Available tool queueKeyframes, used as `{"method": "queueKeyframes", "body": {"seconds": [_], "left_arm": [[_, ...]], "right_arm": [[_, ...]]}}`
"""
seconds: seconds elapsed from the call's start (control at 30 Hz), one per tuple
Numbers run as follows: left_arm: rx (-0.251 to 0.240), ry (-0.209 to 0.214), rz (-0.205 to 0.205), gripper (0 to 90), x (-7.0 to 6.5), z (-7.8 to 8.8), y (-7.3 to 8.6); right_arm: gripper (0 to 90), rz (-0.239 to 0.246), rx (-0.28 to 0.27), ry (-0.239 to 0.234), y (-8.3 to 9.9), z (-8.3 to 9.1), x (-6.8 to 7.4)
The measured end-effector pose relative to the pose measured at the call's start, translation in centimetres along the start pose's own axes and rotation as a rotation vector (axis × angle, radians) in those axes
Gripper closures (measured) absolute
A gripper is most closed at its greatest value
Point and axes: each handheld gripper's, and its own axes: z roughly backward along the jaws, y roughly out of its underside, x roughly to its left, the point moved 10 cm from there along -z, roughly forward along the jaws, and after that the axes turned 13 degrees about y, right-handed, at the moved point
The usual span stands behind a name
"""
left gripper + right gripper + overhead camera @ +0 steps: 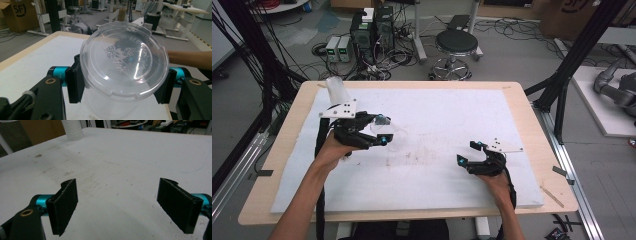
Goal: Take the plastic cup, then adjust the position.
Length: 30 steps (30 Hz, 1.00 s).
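A clear plastic cup [110,105] with a clear lid [125,60] on top sits between the black jaws of my left gripper [120,85], whose pads press on both its sides. The lid tilts toward the camera. From above, the left gripper [384,130] holds the cup [393,134] just over the left half of the white board [447,110]. My right gripper [468,152] rests low at the board's right front, open. Its jaws [125,205] stand wide apart over bare white surface with nothing between them.
A stack of translucent cups [337,90] stands at the board's back left corner, also seen as the stack [72,130] far off. The wooden table rim [557,165] frames the board. A stool [456,47] and computers [372,30] sit on the floor beyond.
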Motion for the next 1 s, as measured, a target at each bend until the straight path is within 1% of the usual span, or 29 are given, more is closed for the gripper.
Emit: {"method": "queueKeyframes", "body": {"seconds": [0.1,0.17,0.2,0.27,0.37,0.47,0.7,0.8,0.97,1.0], "left_arm": [[-0.003,-0.001,0.003,37.7,0.08,-0.02,0.32],[-0.008,0.004,0.007,37.7,0.13,-0.09,0.55],[-0.004,0.014,0.008,37.7,0.13,-0.21,0.74],[-0.003,0.017,0.012,37.7,0.13,-0.30,0.83],[-0.001,0.018,0.005,37.7,0.20,-0.39,0.88],[-0.009,0.012,0.002,37.7,0.27,-0.33,0.77],[-0.017,0.002,0.000,37.8,0.46,0.00,0.68],[-0.003,-0.003,0.003,37.8,0.55,-0.04,0.86],[-0.006,-0.006,0.003,37.8,0.37,-0.17,0.74],[-0.006,-0.004,-0.001,37.8,0.32,-0.17,0.70]], "right_arm": [[16.9,-0.005,0.006,0.000,0.04,0.00,0.03],[16.9,-0.005,0.008,0.001,0.05,-0.03,0.02],[16.9,-0.003,0.008,0.001,0.05,-0.07,0.00],[16.9,-0.005,0.011,0.003,0.07,-0.06,0.00],[16.9,-0.001,0.009,0.001,0.05,-0.09,0.00],[16.9,0.009,0.004,0.001,0.04,-0.05,0.06],[16.9,0.005,0.004,-0.006,0.03,-0.03,0.09],[16.8,0.009,0.010,-0.009,0.05,-0.09,0.12],[16.9,0.013,0.011,-0.017,0.02,-0.08,0.21],[16.8,0.012,0.007,-0.027,-0.08,-0.02,0.30]]}}
